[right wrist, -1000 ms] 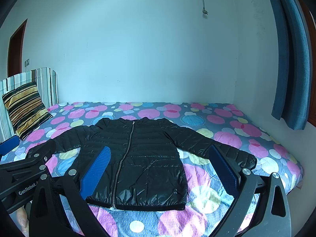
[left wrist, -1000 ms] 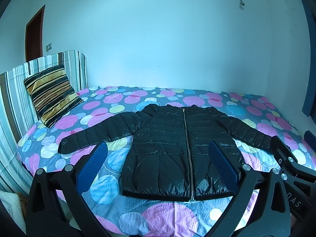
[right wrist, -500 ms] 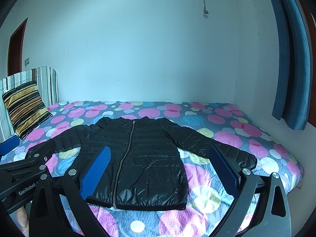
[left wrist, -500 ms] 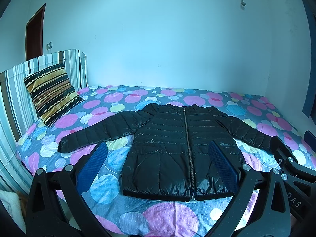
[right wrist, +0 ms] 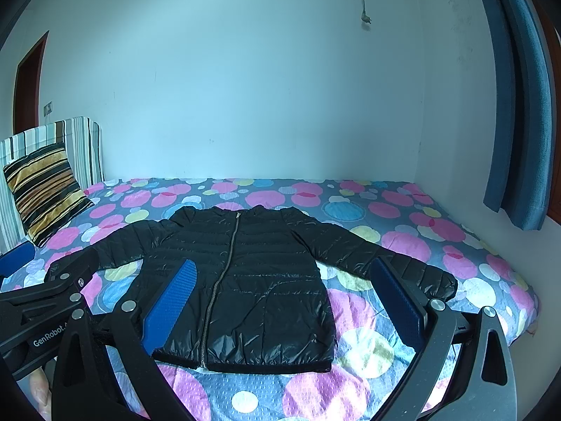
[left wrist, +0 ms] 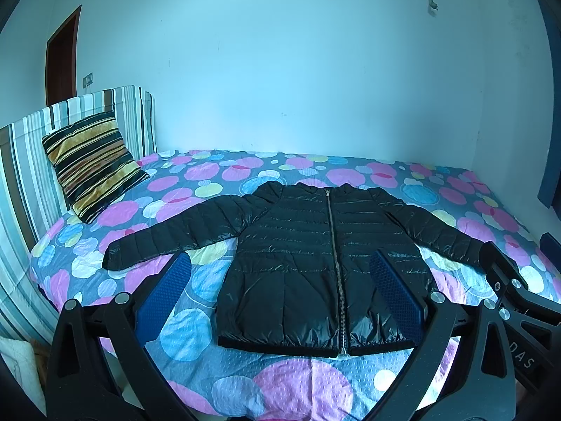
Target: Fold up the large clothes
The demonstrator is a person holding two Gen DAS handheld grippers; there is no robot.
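A shiny black puffer jacket (left wrist: pixel 308 263) lies flat, front up and zipped, on the bed, both sleeves spread sideways; it also shows in the right wrist view (right wrist: pixel 242 280). My left gripper (left wrist: pixel 280 263) is open and empty, held above the bed's near edge, in front of the jacket's hem. My right gripper (right wrist: pixel 280 266) is open and empty too, held to the right of the left one. Each gripper shows at the edge of the other's view: the right one (left wrist: pixel 515 291), the left one (right wrist: pixel 52 298).
The bed (left wrist: pixel 280 386) has a sheet with pink, blue and yellow circles. A striped pillow (left wrist: pixel 91 161) leans on the striped headboard (left wrist: pixel 21 161) at the left. A blue curtain (right wrist: pixel 519 105) hangs at the right. A door (left wrist: pixel 61 56) is at the far left.
Both views have tilted slightly, so the jacket sits a touch higher in frame. The grippers stay open and the jacket has not moved.
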